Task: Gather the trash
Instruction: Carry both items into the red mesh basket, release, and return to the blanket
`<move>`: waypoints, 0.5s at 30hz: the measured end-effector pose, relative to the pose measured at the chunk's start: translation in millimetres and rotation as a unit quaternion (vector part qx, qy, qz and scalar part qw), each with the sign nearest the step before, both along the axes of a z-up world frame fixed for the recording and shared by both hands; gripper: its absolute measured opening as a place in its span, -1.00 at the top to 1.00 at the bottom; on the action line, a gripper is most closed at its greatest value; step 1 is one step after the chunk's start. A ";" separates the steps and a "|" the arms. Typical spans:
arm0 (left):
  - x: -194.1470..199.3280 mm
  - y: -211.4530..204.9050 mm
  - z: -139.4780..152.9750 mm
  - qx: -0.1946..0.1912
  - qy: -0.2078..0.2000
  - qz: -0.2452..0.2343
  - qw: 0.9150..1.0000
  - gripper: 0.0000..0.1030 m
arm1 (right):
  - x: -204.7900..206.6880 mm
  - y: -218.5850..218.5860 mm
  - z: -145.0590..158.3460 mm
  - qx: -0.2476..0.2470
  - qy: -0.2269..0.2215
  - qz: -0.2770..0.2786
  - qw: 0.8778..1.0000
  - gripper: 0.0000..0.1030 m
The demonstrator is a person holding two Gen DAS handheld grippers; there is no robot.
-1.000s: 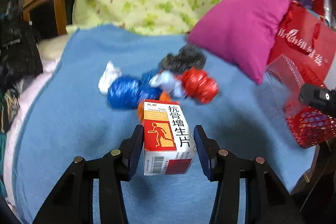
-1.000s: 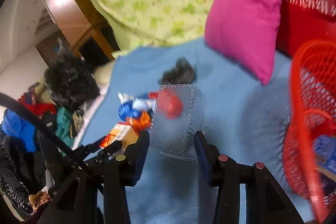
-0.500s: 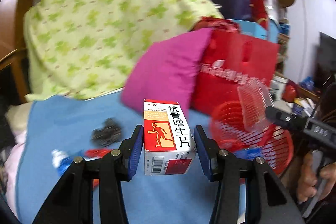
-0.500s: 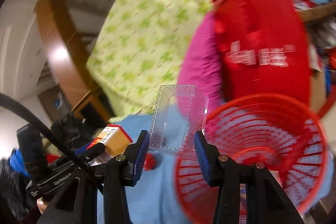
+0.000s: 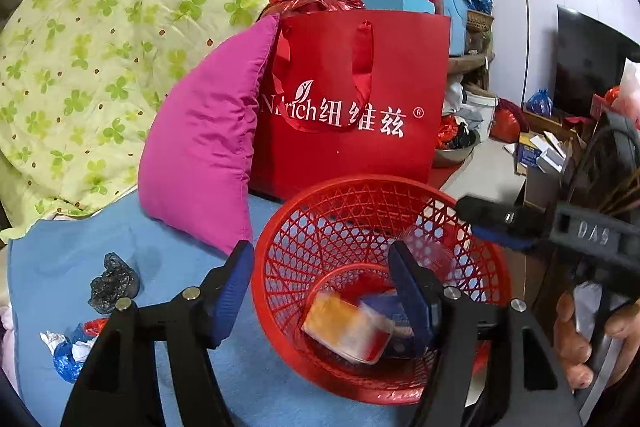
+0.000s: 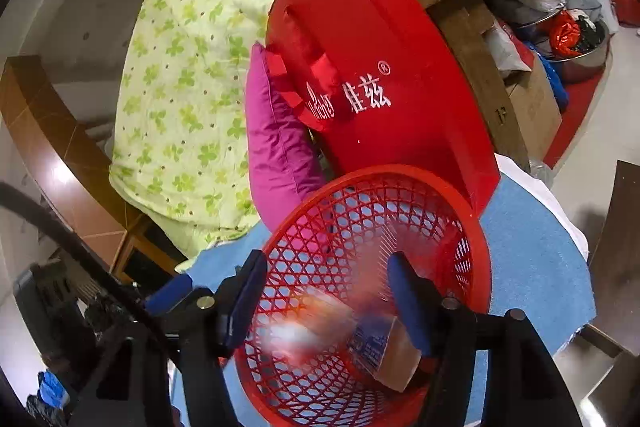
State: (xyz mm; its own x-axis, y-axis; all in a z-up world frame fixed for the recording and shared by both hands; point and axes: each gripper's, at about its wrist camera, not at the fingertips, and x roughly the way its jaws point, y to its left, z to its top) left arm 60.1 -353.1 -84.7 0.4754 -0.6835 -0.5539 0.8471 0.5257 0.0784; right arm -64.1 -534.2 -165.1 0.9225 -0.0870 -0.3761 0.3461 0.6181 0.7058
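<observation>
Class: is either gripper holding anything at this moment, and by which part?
Nothing. Both the left gripper and right gripper are opening; the box is blurred inside the red basket.

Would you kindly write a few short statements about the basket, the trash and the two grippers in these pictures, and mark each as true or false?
1. The red basket stands on the blue blanket. True.
2. The left gripper clamps the medicine box. False: its fingers are opening and the box lies in the basket.
3. The basket is empty. False: it holds boxes.
4. A crumpled black bag lies on the blanket outside the basket. True.
5. The right gripper is above the basket. True.
</observation>
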 end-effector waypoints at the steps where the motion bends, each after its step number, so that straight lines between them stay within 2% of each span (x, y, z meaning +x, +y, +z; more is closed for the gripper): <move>1: 0.4 5.4 1.4 -0.004 0.000 0.002 1.000 -0.38 | 0.0 1.7 2.3 -0.005 -0.005 -0.003 1.000 -0.30; 5: 10.8 37.4 4.4 -0.018 0.004 0.027 0.999 -0.45 | 0.8 15.9 16.5 -0.033 -0.042 0.002 0.999 -0.30; 8: 21.8 76.5 4.7 -0.023 0.004 0.065 0.998 -0.45 | 1.7 35.9 30.4 -0.061 -0.085 0.014 0.994 -0.30; 10: 29.3 110.2 5.2 -0.022 -0.007 0.102 0.994 -0.53 | 5.3 55.9 40.4 -0.084 -0.113 0.030 0.990 -0.30; 13: 41.2 161.8 8.3 -0.020 -0.029 0.164 0.986 -0.65 | 15.6 91.8 54.3 -0.127 -0.146 0.061 0.979 -0.30; 15: 46.9 199.7 11.6 -0.020 -0.050 0.212 0.976 -0.73 | 25.1 116.4 59.8 -0.147 -0.160 0.085 0.972 -0.30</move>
State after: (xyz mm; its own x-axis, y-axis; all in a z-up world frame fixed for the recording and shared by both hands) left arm 107.0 -153.4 -73.1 0.7707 -0.4334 -0.4670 0.5413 0.8321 0.1210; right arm -39.0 -417.8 -105.3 0.9987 0.0163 -0.0492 0.0131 0.8382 0.5452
